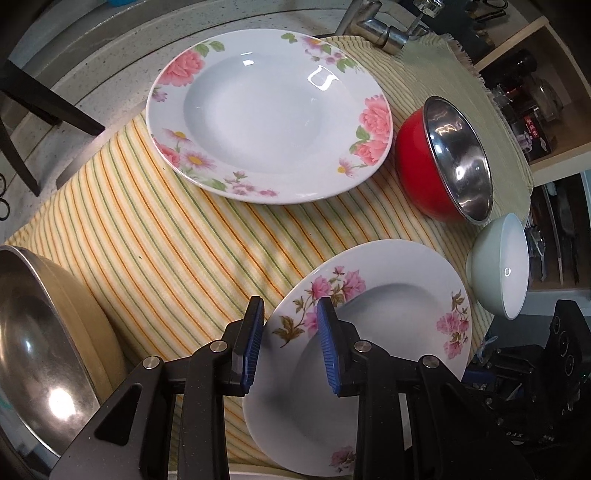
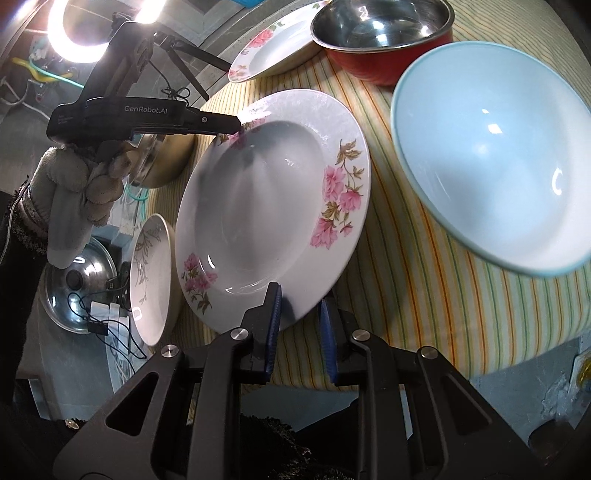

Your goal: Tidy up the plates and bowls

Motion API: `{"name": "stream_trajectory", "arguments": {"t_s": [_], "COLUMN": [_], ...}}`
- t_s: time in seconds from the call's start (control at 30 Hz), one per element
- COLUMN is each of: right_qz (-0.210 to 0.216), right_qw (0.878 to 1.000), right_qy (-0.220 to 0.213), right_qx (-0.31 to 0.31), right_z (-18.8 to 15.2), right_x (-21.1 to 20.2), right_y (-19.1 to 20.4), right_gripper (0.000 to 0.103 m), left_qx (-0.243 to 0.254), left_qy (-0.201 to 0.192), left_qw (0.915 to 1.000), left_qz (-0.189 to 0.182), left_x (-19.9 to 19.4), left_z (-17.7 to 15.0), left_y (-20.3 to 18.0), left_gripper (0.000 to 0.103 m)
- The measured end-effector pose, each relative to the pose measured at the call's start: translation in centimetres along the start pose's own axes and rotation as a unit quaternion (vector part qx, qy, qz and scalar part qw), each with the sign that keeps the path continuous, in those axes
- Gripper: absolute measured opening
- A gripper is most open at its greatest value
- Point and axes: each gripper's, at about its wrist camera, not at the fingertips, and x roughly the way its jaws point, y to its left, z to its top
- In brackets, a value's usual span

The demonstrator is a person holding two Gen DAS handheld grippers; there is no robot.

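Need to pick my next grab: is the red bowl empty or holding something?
Empty. The red bowl sits upright on the striped cloth, its bare steel inside showing only reflections in both wrist views.

A striped yellow cloth (image 1: 155, 236) is lying spread over the worktop (image 1: 92, 85), a speckled grey surface that is showing beyond the cloth's far edge. A metal tap (image 1: 373, 26) is rising at the back, just beyond the cloth. A dark chair leg (image 1: 48, 103) is standing to the left on the worktop side. Open shelves (image 1: 524, 92) at the right are holding jars and dark containers too small to make out. In the right wrist view a ring light (image 2: 88, 33) is glowing at the top left, and a steel pot lid (image 2: 79, 288) is lying low on the left among thin black cables (image 2: 110, 328).
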Motion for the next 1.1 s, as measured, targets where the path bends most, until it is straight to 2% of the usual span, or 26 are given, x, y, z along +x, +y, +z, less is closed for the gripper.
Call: {"name": "stream_trajectory", "arguments": {"t_s": [0.43, 1.1], "right_qz": [-0.001, 0.0], "right_qw": [1.0, 0.999], "right_qy": [0.008, 0.027], "right_qx": [-0.009, -0.031], "right_z": [-1.9, -2.2], "right_x": [-0.8, -0.8], "right_y": [-0.4, -0.6], "right_gripper": [0.021, 0.022], "left_qx": [-0.008, -0.016], "left_qy": [-0.01, -0.016], "left_qw": [0.9999, 0.9997], "left_qz": [-0.004, -0.004], "left_x": [0.2, 0.2], "left_z": [-1.1, -2.2], "left_y": [-1.2, -1.5], "left_gripper": [0.027, 0.027]}}
